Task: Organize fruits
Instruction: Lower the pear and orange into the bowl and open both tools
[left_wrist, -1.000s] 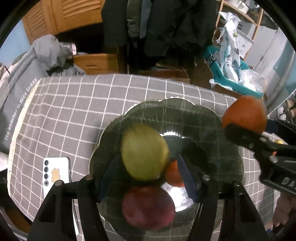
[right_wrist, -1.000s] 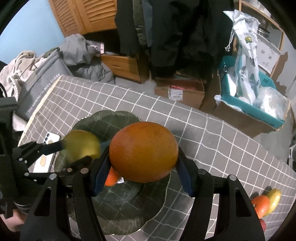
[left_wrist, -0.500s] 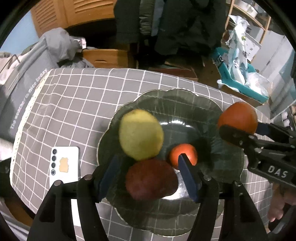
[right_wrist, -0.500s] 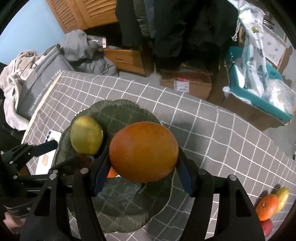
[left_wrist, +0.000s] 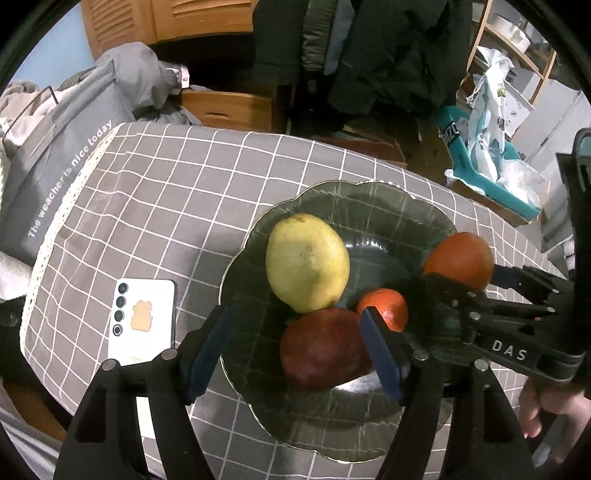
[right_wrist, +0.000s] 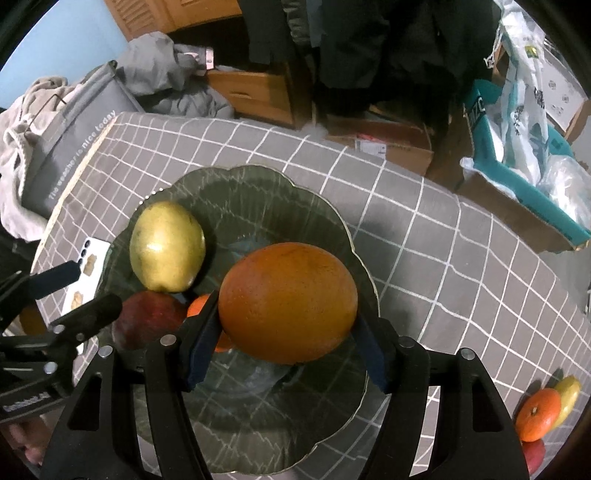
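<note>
A worktop (left_wrist: 184, 192) covered in a grey cloth with white grid lines carries a dark, scallop-edged glass plate (left_wrist: 369, 206).

The left claw (left_wrist: 295, 347) stands wide, its blue-padded fingers (left_wrist: 380, 354) spread and gripping nothing. It hovers over the near edge of the plate. Between and just ahead of its fingers lies a dark red apple (left_wrist: 325, 350). Ahead of the apple, touching it, sits a yellow-green pear (left_wrist: 306, 262). A small orange tangerine (left_wrist: 384, 306) sits just beyond the tip of the claw's right finger, beside the apple. To the left of this claw, off the plate, a white phone (left_wrist: 144, 317) lies face down on the cloth.

The right claw (right_wrist: 284, 332) grips a large orange (right_wrist: 288, 302) between its blue pads, one pad pressed to each side of the fruit. The orange is over the plate (right_wrist: 258, 192); whether it touches the plate cannot be told. To the left of this claw, in the right wrist view, are the pear (right_wrist: 166, 247), the apple (right_wrist: 147, 317) and a sliver of the tangerine (right_wrist: 199, 306) showing behind the claw's left finger. The left claw (right_wrist: 85, 288) enters from the left edge.

Far to the right of the right claw, at the worktop's edge, lie another tangerine (right_wrist: 537, 415), a yellow fruit (right_wrist: 569, 395) and a partly hidden red fruit (right_wrist: 533, 454), clustered together.
</note>
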